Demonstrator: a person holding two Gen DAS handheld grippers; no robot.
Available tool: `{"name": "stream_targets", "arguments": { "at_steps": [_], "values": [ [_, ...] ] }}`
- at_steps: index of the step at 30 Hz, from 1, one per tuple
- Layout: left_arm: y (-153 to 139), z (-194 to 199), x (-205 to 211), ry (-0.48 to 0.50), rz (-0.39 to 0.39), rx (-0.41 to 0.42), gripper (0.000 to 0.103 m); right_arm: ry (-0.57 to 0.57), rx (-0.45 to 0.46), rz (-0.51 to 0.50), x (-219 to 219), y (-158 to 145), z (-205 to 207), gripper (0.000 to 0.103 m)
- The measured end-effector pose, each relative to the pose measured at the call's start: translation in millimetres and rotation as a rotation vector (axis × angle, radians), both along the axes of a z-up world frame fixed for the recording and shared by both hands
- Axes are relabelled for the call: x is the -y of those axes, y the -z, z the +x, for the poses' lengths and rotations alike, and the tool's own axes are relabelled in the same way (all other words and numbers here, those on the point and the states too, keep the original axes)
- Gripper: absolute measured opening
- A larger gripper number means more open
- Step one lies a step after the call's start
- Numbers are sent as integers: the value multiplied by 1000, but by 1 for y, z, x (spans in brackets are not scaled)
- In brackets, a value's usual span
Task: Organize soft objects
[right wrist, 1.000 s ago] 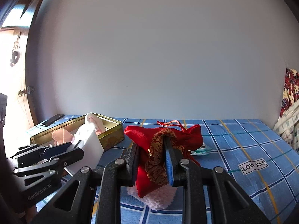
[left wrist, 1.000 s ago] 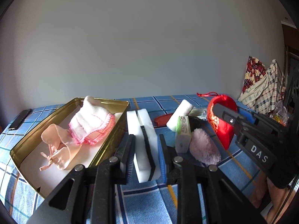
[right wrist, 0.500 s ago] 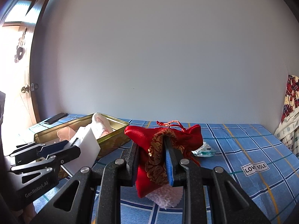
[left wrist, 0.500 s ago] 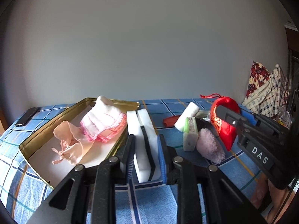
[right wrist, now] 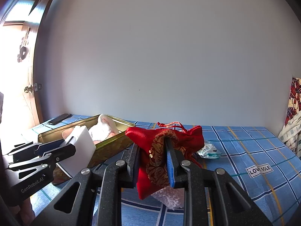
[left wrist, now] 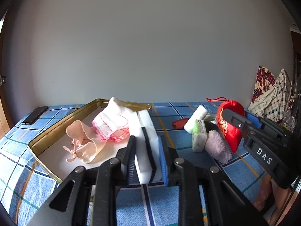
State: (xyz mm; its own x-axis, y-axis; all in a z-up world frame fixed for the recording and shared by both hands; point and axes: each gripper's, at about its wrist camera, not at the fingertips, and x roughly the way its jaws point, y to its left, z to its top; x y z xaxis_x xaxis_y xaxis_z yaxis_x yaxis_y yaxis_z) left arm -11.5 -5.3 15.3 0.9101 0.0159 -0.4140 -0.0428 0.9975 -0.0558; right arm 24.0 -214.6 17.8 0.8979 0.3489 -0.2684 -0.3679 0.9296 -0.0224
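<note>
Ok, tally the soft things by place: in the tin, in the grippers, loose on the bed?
In the gold tin: 2, pink-edged cloth, peach cloth
In grippers: 2, white sponge, red pouch
Loose: 2, lilac fluffy piece, white roll
Total: 6

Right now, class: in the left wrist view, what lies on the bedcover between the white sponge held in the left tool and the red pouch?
A green-and-white packet and a fluffy pink puff, with a white roll behind them, lie between the white sponge and the red pouch, in the left wrist view.
</note>
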Motion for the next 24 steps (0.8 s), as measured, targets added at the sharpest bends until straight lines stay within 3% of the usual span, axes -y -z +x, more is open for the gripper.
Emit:
{"name": "stream_targets", "arguments": {
  "at_steps": [24],
  "values": [
    [-4,-11,-17,-44,-18,39,22,-67,14,3,17,-5,-11,26]
  ]
}}
